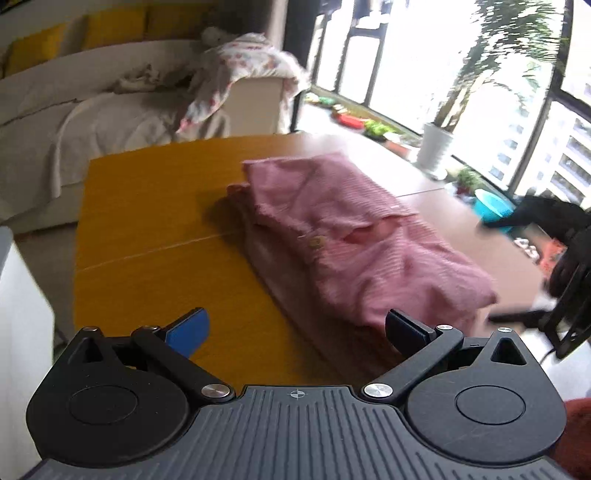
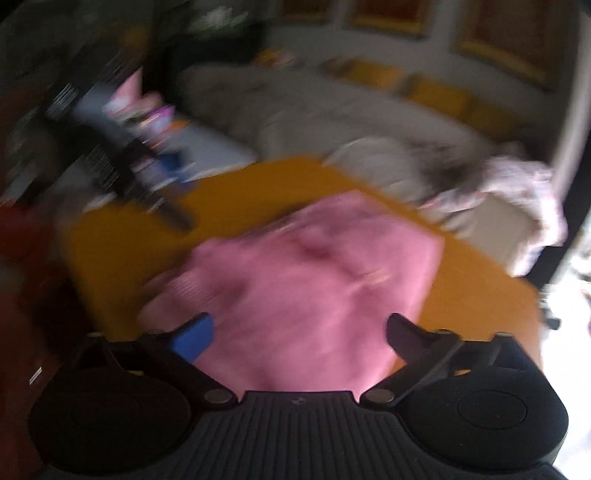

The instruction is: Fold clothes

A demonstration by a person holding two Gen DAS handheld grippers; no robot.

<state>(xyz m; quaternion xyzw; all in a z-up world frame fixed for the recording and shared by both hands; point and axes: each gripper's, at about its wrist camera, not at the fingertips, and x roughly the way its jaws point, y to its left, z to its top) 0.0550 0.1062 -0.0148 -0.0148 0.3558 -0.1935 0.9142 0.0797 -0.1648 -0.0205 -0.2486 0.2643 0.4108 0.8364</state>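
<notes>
Right wrist view is badly blurred; the folded pink knitted garment (image 1: 354,236) lies on the orange wooden table (image 1: 147,221); left gripper (image 1: 295,328) and right gripper (image 2: 299,332) both tilt downward, jaws spread, gripping nothing.

A wooden table (image 1: 147,206) with an orange-yellow top stands in a living room. Behind it sits a pale sofa (image 1: 92,110) draped in a light cover, with yellow cushions (image 1: 110,26) along its back and a floral cloth (image 1: 243,70) over one arm. Tall dark-framed windows (image 1: 461,74) let in bright daylight; potted plants (image 1: 376,129) and a white pot (image 1: 436,147) line the sill, near a blue basin (image 1: 495,206).
</notes>
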